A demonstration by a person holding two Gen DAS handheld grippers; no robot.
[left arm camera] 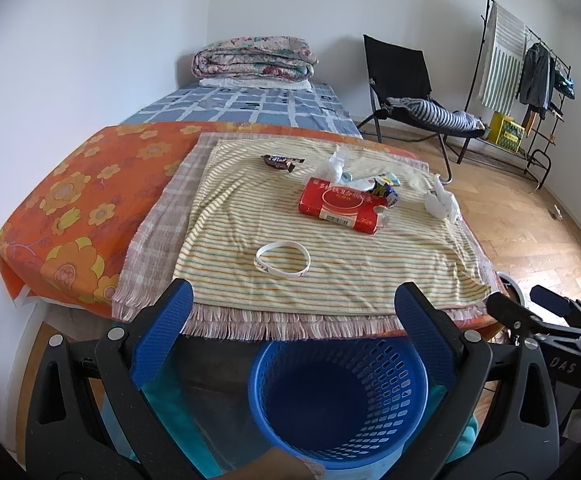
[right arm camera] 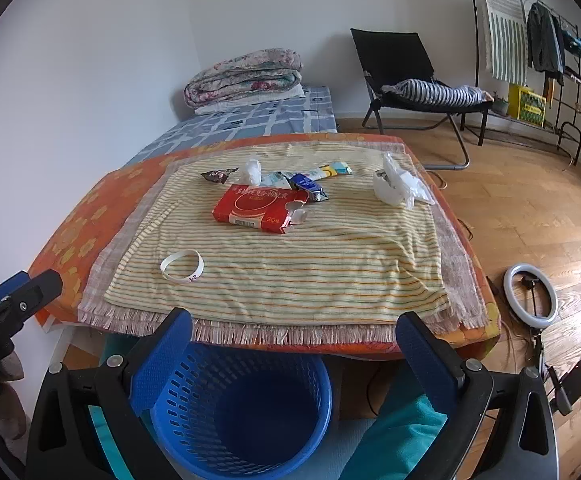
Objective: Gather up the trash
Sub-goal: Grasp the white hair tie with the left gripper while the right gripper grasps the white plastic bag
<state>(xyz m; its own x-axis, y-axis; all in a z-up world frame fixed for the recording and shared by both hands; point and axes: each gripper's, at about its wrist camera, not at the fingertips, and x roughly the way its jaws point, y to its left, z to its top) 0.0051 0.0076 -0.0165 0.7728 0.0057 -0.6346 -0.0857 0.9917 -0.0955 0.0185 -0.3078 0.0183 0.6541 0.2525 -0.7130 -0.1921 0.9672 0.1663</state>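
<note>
Both the left gripper [left arm camera: 292, 312] and right gripper [right arm camera: 294, 338] stand spread, empty. Ahead of the jaws: red carton [right arm camera: 256, 209], wrappers [right arm camera: 310, 188], crumpled tissue [right arm camera: 396, 184]. Judged light, crushable; pinch raised folds. Blue basket [right arm camera: 242, 412] sits below.

Your blue basket [left arm camera: 336, 396] is cut off at the bottom edge in both views. The print on the red packet [right arm camera: 258, 208] and white wristband [right arm camera: 182, 266] is too small to read.

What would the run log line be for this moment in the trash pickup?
stage: before first pick | left tool: open, empty | right tool: open, empty | blue basket: empty | red box, wrappers, crumpled bag: on striped cloth
</note>
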